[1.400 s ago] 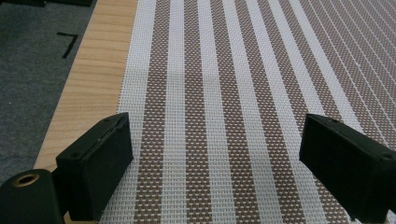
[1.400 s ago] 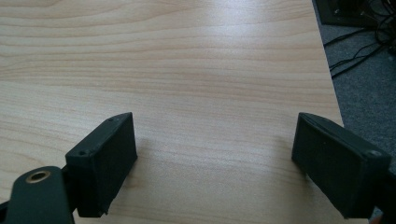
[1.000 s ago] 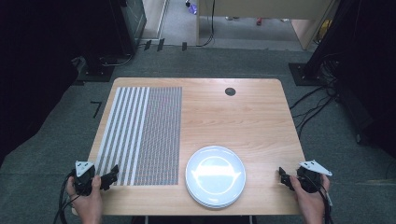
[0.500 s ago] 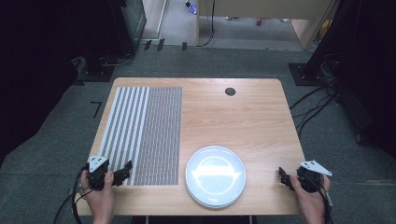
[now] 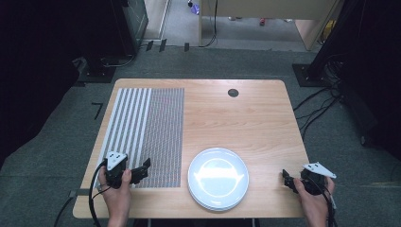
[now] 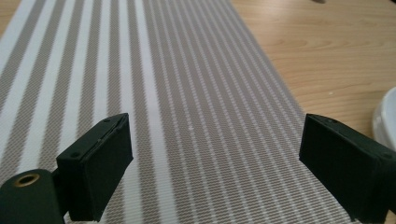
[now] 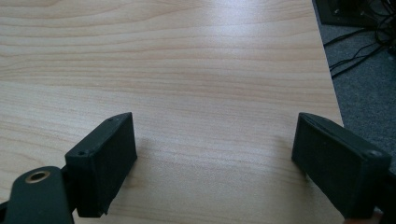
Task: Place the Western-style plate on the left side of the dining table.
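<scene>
A grey-and-white striped placemat [image 5: 144, 135] lies flat on the left half of the wooden table [image 5: 246, 123]. A white plate [image 5: 218, 178] sits near the front edge, right of the mat. My left gripper [image 5: 141, 171] hovers open over the mat's front part, held by a hand; in the left gripper view its gripper [image 6: 212, 163] has wide-apart jaws above the striped mat [image 6: 187, 93], with the plate's rim [image 6: 385, 116] at the right. My right gripper [image 5: 286, 178] stands open at the front right corner; the right gripper view shows the gripper [image 7: 215, 163] over bare wood [image 7: 187, 70].
A small dark round hole [image 5: 232, 92] is set in the table near its far edge. Grey carpet [image 5: 331, 142] surrounds the table, with cables [image 5: 317, 109] at the right and dark equipment stands at the back. The table's right edge [image 7: 329, 70] runs close to my right gripper.
My left gripper has moved right and slightly forward from the table's front left edge onto the striped mat. The right gripper has stayed in place.
</scene>
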Motion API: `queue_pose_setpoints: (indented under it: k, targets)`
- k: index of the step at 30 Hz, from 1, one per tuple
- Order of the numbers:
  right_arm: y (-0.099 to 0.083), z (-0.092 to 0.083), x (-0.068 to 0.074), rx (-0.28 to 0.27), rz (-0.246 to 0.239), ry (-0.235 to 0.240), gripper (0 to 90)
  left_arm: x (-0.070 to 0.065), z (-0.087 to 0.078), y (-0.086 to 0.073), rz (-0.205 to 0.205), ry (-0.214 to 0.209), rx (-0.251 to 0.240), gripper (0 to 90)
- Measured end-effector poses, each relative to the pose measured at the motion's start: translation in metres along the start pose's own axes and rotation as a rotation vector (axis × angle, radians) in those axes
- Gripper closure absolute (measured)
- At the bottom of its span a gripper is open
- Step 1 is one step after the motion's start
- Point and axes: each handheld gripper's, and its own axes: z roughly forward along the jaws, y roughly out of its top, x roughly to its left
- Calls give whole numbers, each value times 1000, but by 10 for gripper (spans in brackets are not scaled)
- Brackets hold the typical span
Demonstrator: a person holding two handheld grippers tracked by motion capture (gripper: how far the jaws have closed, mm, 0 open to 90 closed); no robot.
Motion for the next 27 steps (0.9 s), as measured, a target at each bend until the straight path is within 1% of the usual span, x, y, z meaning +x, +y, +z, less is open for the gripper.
queue_pose_setpoints:
  k: [3,7,10,11,13,21,24,26,27]
  targets:
    - [0,0,0,0,0,0,132,-13,6,2,23,-22,8,94]
    - [0,0,0,0,0,0,132,-28,13,3,31,-50,15,95]
    - [0,0,0,0,0,0,132,-36,16,5,18,-70,5,95]
    - [0,0,0,0,0,0,132,-40,17,6,24,-82,7,95]
    - [0,0,0,0,0,0,133,-44,18,7,39,-87,5,95]
    - [0,0,0,0,0,0,137,-47,20,5,32,-122,6,95]
    - [0,0,0,-1,0,-1,138,-52,21,1,38,-139,16,96]
    - [0,0,0,-2,8,-10,140,-55,23,-1,46,-148,25,95]
    - [0,0,0,-6,20,-16,142,-57,23,-2,47,-154,30,96]
